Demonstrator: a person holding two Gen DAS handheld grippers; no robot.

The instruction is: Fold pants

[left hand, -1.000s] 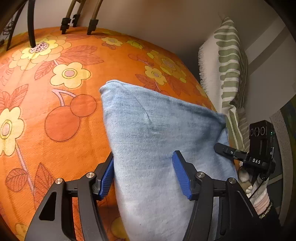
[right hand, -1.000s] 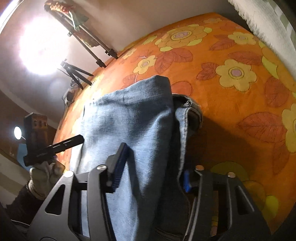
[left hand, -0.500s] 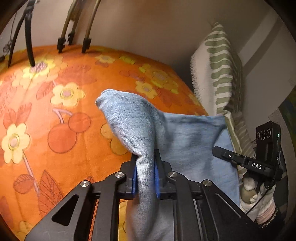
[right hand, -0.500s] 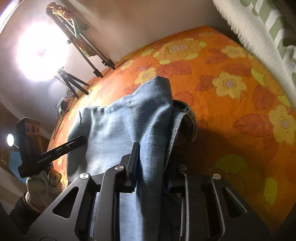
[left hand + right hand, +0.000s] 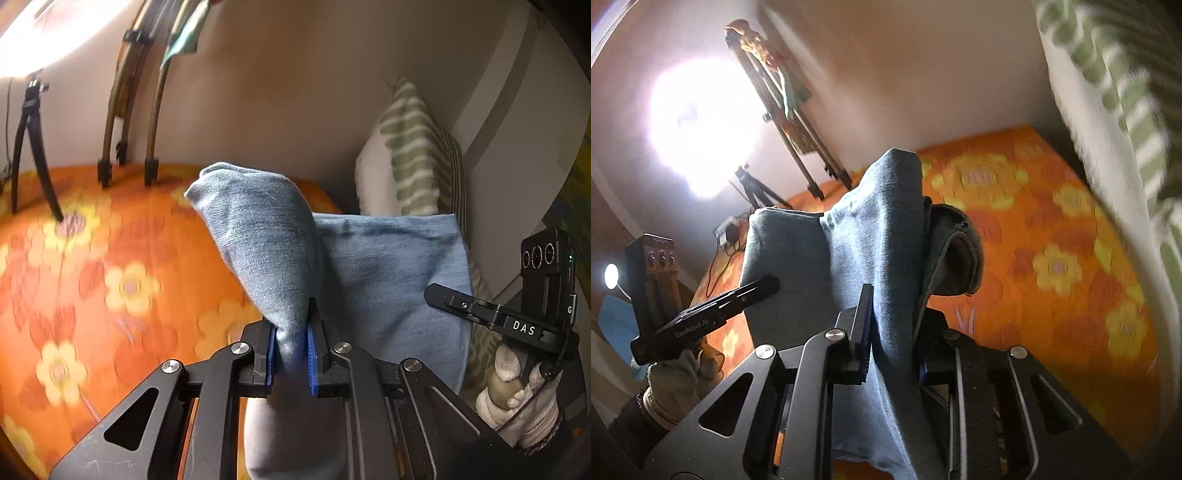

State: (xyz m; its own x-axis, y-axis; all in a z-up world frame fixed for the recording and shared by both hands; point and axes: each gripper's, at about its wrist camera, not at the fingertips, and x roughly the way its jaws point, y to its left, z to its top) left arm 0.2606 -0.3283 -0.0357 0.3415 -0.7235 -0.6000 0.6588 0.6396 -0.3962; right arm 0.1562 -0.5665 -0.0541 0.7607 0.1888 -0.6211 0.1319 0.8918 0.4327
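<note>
Left wrist view: "DAS" marks the right tongs [image 5: 439, 291]; left tongs [image 5: 290, 356] and right both clamp pants [image 5: 266, 240]

The pants [image 5: 388, 280] hang between both tools above the bedspread [image 5: 92, 280], pillow [image 5: 417, 162] behind.

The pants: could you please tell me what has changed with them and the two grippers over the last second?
A second ago both grippers were open around the pants lying flat on the bedspread. The left gripper and the right gripper have since shut on the pants and raised the pinched denim off the orange floral bedspread, both views tilting up toward the wall. The striped pillow and the tripods have stayed put.
</note>
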